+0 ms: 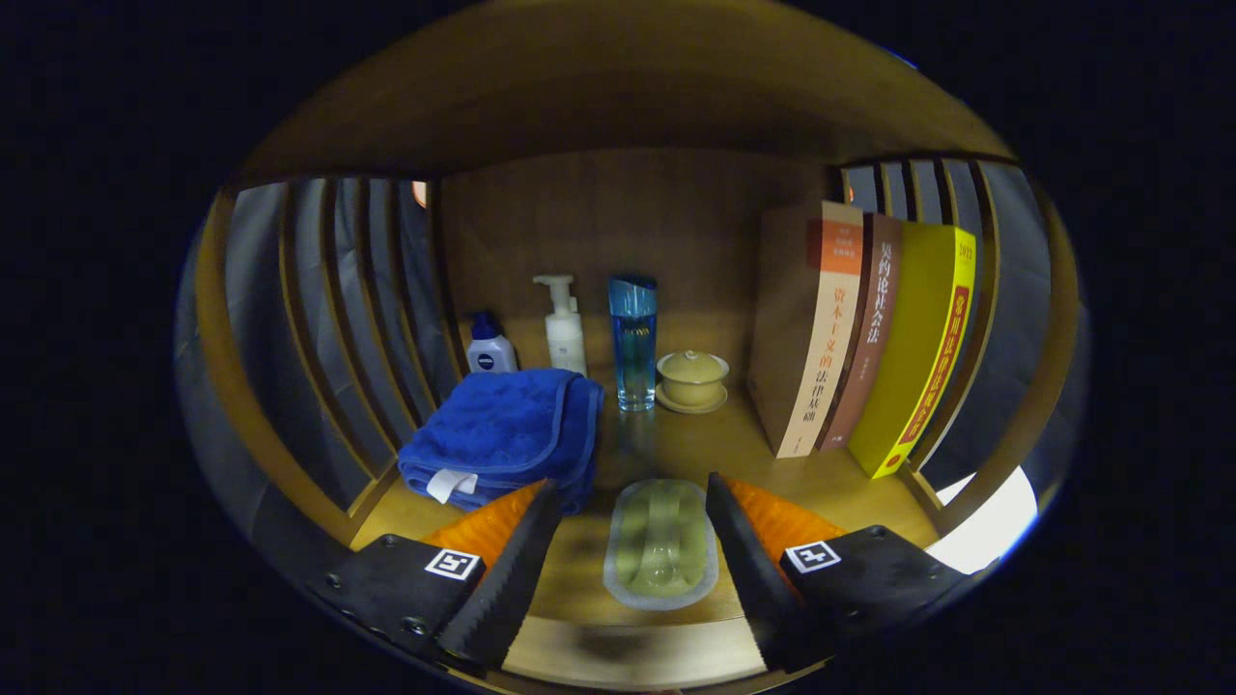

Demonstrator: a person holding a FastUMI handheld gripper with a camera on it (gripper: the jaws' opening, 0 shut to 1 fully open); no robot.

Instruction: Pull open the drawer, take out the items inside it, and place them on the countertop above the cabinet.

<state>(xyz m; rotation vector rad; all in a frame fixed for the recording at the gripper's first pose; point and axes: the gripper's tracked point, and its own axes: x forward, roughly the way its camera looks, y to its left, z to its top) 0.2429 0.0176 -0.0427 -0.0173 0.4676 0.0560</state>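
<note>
1. Serrated inner edges line both fingers of the gripper (632,502), which stand apart with a wide gap between them, pressing on nothing; each finger carries a ribbed pad on its outer face and a square printed marker on its block-shaped base.
2. Between the fingers lies a soap dish (661,545), an oblong, round-cornered tray of translucent plastic with a pale green inner part, lying flat on the wooden shelf (705,444) near its front edge. Neither finger touches it.
3. Just ahead of the left finger sits a blue towel (507,434), thick and plush, folded into a soft stack with a stitched border and a small white tag at the front.
4. Behind the towel stand a small squat white bottle (491,349) with a dark blue cap and a taller white pump bottle (564,328).
5. Beyond the dish, near the back panel, stands a tall blue bottle (632,343) of clear glass or plastic, square-shouldered, its reflection showing on the glossy wood.
6. Just beside it to the right rests a lidded cup (692,376), cream-coloured and ceramic-looking, on a matching saucer.
7. Farther right, three books (859,338) stand upright, leaning a little, touching one another: tan, brown and bright yellow spines.
8. Vertical wooden slats (362,319) form both side walls.
</note>
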